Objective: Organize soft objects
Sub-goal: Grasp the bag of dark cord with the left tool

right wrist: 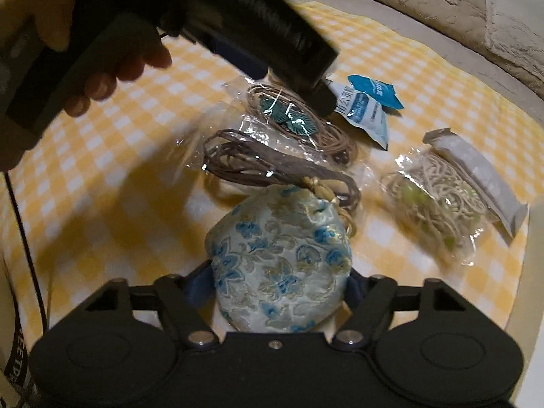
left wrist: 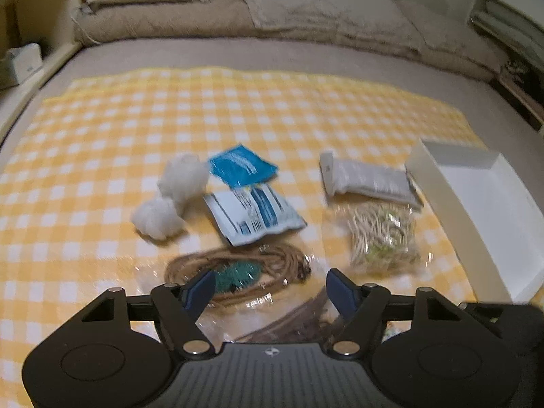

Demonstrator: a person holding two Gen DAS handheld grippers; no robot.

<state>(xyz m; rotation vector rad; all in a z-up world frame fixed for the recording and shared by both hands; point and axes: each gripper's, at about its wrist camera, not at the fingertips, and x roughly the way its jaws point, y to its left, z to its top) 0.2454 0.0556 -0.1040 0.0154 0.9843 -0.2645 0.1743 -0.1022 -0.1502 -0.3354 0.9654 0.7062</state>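
Observation:
My left gripper [left wrist: 271,290] is open and empty, hovering over a clear bag of tan cord with a teal piece [left wrist: 238,270]; the same bag shows in the right wrist view [right wrist: 299,122]. A bag of dark brown cord [right wrist: 272,166] lies just nearer. My right gripper [right wrist: 282,289] is shut on a pale blue floral drawstring pouch [right wrist: 282,265]. Two white cotton balls [left wrist: 170,197], a blue packet [left wrist: 241,166], a white-and-blue packet [left wrist: 255,214], a grey packet [left wrist: 367,180] and a bag of cream cord [left wrist: 384,238] lie on the yellow checked cloth [left wrist: 102,136].
An open white box [left wrist: 482,217] sits at the cloth's right edge. Beige pillows and blankets [left wrist: 306,10] lie at the far end of the bed. The left gripper's body and the hand holding it [right wrist: 119,64] hang over the cloth's upper left in the right wrist view.

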